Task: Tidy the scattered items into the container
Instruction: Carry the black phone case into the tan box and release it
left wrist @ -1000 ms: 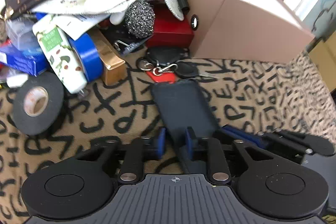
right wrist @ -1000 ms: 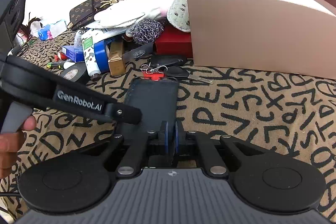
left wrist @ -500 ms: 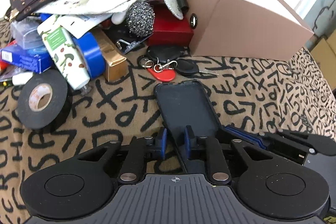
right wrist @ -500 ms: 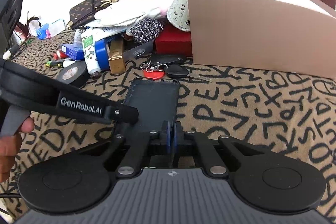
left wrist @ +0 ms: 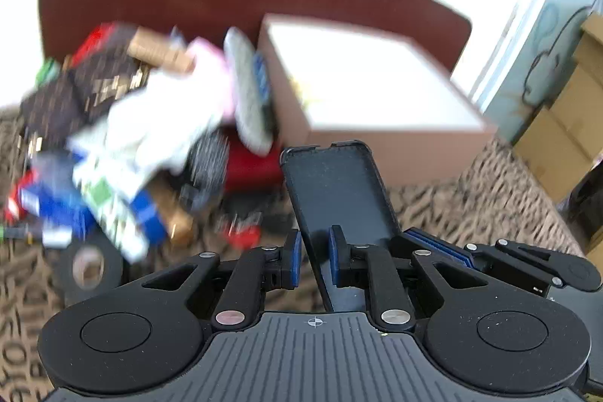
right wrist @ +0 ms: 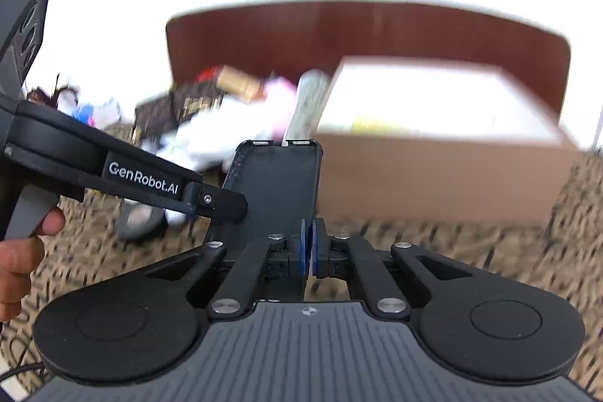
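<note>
A black phone case (left wrist: 337,191) is held up off the patterned cloth, its open side toward me; it also shows in the right wrist view (right wrist: 279,183). My right gripper (right wrist: 309,249) is shut on the case's right edge. My left gripper (left wrist: 315,260) has its fingers around the case's left edge with a gap showing. The pink open box (left wrist: 377,93) stands just behind the case; it also shows in the right wrist view (right wrist: 433,138).
A blurred pile of items (left wrist: 124,138) lies left of the box: a brown patterned wallet, white cloth, blue tape, a red box. A black tape roll (left wrist: 88,268) lies on the cloth. A dark wooden headboard (right wrist: 339,29) stands behind. Cardboard boxes (left wrist: 565,123) stand at the right.
Both grippers have lifted the phone case off the cloth and tilted upward toward the box. The views now blur from motion and look into the box top.
</note>
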`<act>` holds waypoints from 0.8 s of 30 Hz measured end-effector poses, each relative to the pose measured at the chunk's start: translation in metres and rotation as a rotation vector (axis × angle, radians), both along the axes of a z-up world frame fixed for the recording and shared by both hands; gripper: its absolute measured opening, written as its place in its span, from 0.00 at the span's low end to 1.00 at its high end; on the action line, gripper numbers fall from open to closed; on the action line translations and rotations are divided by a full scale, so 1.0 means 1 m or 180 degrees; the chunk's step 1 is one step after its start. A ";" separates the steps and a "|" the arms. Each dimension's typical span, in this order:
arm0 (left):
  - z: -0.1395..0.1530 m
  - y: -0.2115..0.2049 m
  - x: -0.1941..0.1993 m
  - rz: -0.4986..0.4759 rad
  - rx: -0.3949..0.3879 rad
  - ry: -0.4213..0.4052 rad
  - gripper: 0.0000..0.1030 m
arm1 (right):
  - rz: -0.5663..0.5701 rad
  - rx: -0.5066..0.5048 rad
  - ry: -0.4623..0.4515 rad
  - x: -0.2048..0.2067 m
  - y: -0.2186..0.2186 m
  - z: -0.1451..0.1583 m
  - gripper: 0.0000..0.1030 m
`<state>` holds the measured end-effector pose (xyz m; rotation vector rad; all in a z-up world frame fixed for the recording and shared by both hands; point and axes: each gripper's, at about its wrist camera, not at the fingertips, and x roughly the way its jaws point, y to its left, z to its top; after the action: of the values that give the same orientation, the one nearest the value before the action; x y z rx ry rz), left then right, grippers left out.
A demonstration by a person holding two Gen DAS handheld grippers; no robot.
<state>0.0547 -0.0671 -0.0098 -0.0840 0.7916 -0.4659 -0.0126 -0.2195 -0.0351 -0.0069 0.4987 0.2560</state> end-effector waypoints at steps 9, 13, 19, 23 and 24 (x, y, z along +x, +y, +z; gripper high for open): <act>0.067 -0.047 0.068 -0.0084 -0.0124 -0.0401 0.11 | -0.0190 -0.0004 -0.0356 0.070 -0.033 0.062 0.04; 0.074 -0.066 0.106 -0.0114 -0.0135 -0.0425 0.11 | -0.0229 -0.0020 -0.0312 0.112 -0.052 0.071 0.04; 0.042 -0.082 0.160 -0.0149 -0.0063 -0.0178 0.11 | -0.0214 0.0014 0.0048 0.171 -0.065 0.050 0.04; 0.014 -0.092 0.187 -0.0193 0.0015 0.0038 0.11 | -0.0215 0.0004 0.0299 0.195 -0.070 0.027 0.04; 0.008 -0.094 0.192 -0.0203 0.0033 0.0078 0.11 | -0.0217 0.0008 0.0358 0.201 -0.072 0.021 0.04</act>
<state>0.2465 -0.1608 -0.0023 -0.0548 0.8224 -0.5219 0.1881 -0.2917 -0.0141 0.0269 0.6095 0.1909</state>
